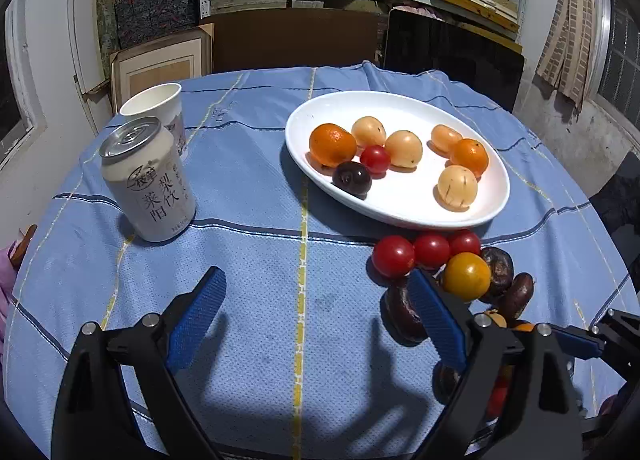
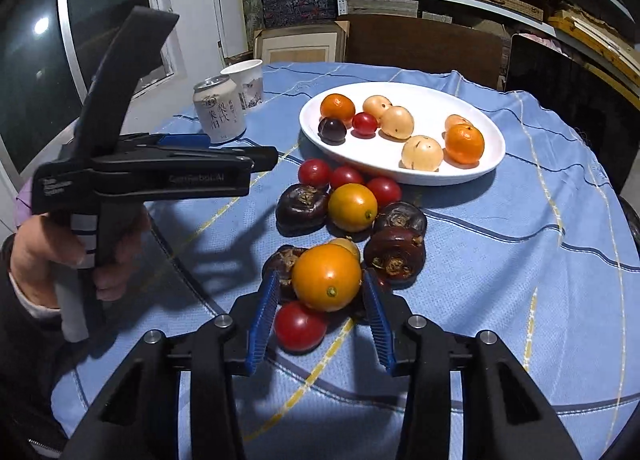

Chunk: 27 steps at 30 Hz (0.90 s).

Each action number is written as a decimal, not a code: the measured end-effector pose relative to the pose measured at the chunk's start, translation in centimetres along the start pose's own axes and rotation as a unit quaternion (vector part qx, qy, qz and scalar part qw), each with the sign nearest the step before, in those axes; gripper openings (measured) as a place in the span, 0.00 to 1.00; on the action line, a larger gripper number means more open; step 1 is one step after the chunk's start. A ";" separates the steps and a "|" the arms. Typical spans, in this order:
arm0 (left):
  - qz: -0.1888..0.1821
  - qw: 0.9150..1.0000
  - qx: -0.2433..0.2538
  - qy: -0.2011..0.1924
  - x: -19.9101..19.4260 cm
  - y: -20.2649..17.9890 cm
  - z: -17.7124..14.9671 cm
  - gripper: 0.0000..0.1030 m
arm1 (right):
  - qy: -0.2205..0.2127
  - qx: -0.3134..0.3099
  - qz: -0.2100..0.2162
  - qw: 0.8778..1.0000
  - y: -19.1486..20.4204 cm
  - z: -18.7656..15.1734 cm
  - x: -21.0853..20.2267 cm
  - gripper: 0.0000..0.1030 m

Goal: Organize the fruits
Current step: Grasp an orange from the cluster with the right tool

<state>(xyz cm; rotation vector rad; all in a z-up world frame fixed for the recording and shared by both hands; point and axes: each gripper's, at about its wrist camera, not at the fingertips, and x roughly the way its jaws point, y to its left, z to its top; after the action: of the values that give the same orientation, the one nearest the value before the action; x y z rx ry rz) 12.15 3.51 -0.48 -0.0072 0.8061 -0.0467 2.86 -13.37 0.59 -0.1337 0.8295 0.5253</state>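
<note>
A white oval plate (image 1: 472,216) (image 2: 492,164) holds several fruits: oranges, pale round fruits, a red tomato and a dark one. In front of it lies a loose pile of red tomatoes (image 2: 346,176) (image 1: 394,256), a yellow-orange fruit (image 2: 352,207) (image 1: 467,275) and dark water chestnuts (image 2: 394,256) (image 1: 404,316). My right gripper (image 2: 320,292) has its blue pads on both sides of an orange fruit (image 2: 326,277) at the pile's near edge; they touch or nearly touch it. My left gripper (image 1: 316,288) is open and empty over bare cloth left of the pile.
A drink can (image 1: 150,180) (image 2: 219,108) and a white paper cup (image 1: 158,104) (image 2: 246,78) stand at the table's left. A blue tablecloth (image 1: 256,284) covers the round table. Shelves and a dark chair stand behind.
</note>
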 end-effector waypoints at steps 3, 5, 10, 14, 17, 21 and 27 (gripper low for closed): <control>0.002 1.000 0.013 0.000 0.1 -0.5 -0.1 0.88 | 0.002 -0.003 -0.006 1.000 -0.1 0.1 0.6 0.37; 0.000 1.000 0.016 0.001 0.2 -0.7 -0.1 0.88 | -0.002 0.009 0.007 1.000 -0.6 0.1 0.6 0.36; -0.006 1.000 0.025 0.012 0.8 -1.1 -0.4 0.88 | -0.024 0.056 0.037 0.997 -3.0 0.0 -0.6 0.36; -0.014 0.999 0.031 0.017 1.0 -1.6 -0.7 0.88 | -0.049 0.095 0.032 0.994 -5.8 0.0 -1.9 0.36; -0.029 0.999 0.028 0.024 0.6 -2.1 -0.9 0.88 | -0.056 0.128 0.025 0.990 -7.9 -0.5 -1.7 0.36; -0.034 0.997 0.058 0.023 -0.4 -3.5 -1.9 0.88 | -0.064 0.133 0.025 0.989 -8.6 -0.8 -1.6 0.36; -0.058 0.992 0.106 0.023 -1.7 -5.2 -4.0 0.88 | -0.071 0.127 0.040 0.989 -8.6 -1.0 -2.0 0.36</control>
<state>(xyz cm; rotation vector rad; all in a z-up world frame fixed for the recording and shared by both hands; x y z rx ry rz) 7.89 -1.52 -1.95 0.1494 0.8435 -0.2426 5.34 -21.95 0.57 0.1701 0.7574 0.4950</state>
